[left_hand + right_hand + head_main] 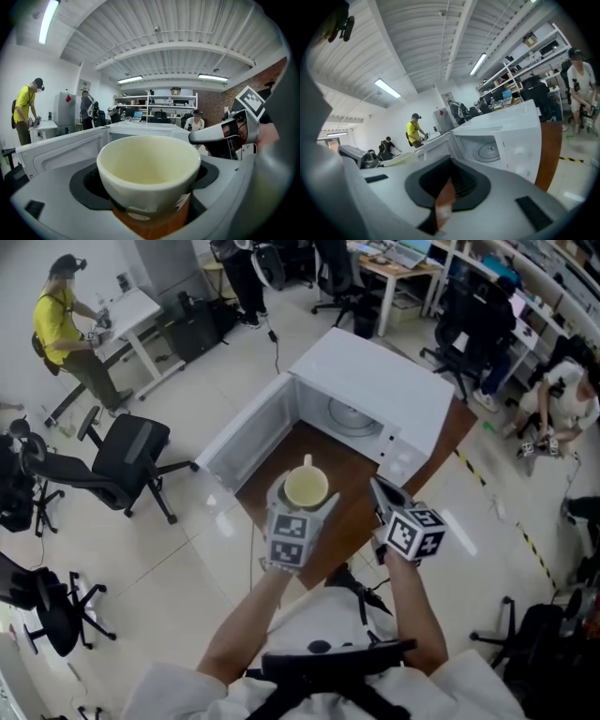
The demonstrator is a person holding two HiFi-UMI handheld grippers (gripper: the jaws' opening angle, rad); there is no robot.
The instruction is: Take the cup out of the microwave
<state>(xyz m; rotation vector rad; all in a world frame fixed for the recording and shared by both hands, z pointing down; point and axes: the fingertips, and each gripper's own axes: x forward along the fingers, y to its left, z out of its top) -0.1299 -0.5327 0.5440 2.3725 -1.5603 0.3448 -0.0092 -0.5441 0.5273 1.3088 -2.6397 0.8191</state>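
Note:
The cream cup (306, 487), empty and with its handle toward the microwave, is outside the oven above the brown table (349, 486). My left gripper (302, 506) is shut on it; in the left gripper view the cup (149, 172) fills the space between the jaws, cream rim above an orange lower part. The white microwave (375, 390) stands behind with its door (246, 435) swung open to the left and a glass turntable (352, 415) inside. My right gripper (382, 491) is to the right of the cup, shut on nothing, and shows as right gripper (206, 136).
A black office chair (131, 457) stands left of the table on the tiled floor. A person in yellow (66, 329) works at a white desk at far left. More chairs and desks line the back and right. Yellow-black floor tape (520, 531) runs at right.

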